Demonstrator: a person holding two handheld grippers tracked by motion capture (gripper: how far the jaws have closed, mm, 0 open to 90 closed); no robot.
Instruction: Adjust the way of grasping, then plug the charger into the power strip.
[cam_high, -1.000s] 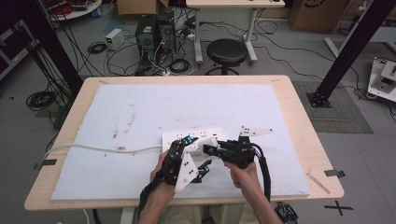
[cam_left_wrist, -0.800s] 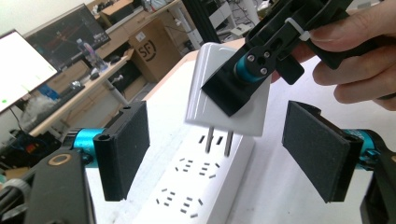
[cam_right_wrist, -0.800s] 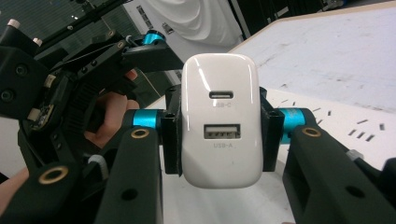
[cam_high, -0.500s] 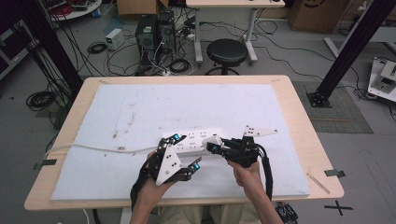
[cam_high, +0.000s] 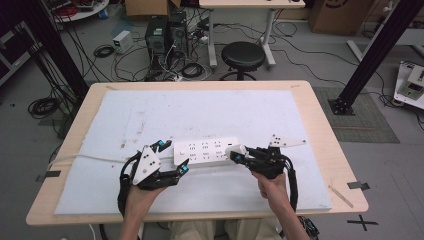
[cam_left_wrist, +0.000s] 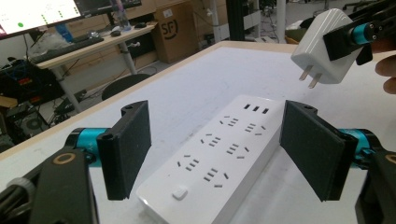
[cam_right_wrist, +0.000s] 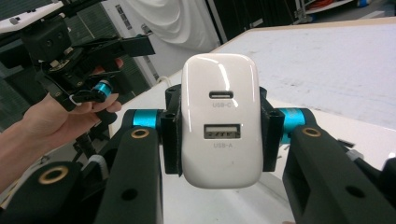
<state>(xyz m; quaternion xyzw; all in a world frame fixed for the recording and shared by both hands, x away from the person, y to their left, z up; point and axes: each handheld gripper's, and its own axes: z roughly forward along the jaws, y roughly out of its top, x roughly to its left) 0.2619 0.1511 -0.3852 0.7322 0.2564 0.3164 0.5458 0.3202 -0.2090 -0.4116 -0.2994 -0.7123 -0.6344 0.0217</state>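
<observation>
High view, left to right: left gripper (cam_high: 172, 157) sits at the left end of the power strip (cam_high: 205, 151), jaws spread wide to either side of it, gripping nothing. Left gripper view confirms the strip lying flat on the white mat (cam_high: 225, 112) between both pads. Right gripper (cam_high: 235, 156) is clamped on a white charger (cam_right_wrist: 220, 119), held just above the strip's right end, prongs clear of it.

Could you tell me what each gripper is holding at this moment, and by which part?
The right gripper clamps the white charger by its two side faces. The left gripper holds nothing, open astride the power strip.
</observation>
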